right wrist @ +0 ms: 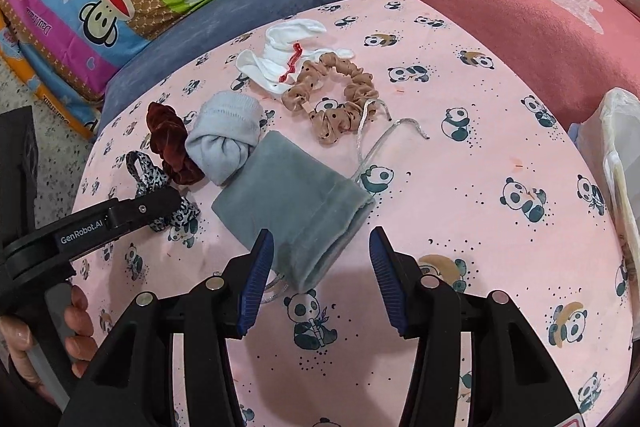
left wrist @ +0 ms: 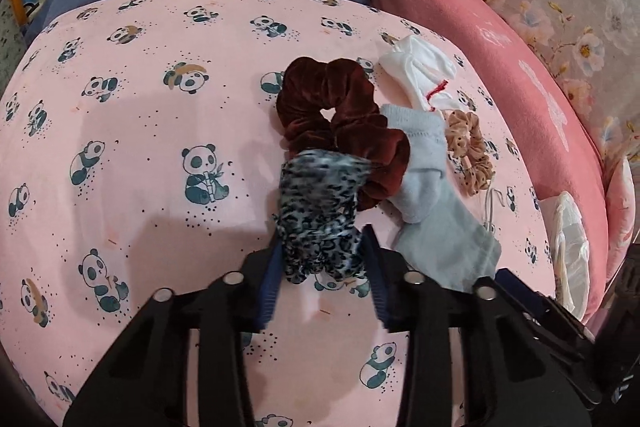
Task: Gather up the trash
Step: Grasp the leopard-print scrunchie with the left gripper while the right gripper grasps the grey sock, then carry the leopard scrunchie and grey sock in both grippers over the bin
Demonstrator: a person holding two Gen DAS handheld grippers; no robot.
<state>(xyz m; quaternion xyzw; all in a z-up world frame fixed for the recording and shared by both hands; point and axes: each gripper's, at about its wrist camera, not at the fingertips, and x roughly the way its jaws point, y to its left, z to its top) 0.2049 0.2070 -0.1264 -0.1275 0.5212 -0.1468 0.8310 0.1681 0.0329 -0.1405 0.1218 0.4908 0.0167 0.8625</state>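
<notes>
Left gripper [left wrist: 322, 247] pinches leopard-print scrunchie [left wrist: 320, 211] beside maroon scrunchie [left wrist: 340, 123]; thin grip may slip. Right gripper [right wrist: 320, 267] wide open, empty, over grey velvet pouch [right wrist: 296, 203].

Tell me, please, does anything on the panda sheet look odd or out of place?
Yes. The gray pouch lies with its silver drawstring pulled out loose across the sheet. The white sock has a red thread hanging loose.

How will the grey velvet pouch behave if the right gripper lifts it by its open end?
The grey velvet pouch lies flat and creased, so it will probably droop limply. It looks empty, hence light. Its plush nap should grip the ribbed pads of the right gripper rather than slip.
</notes>
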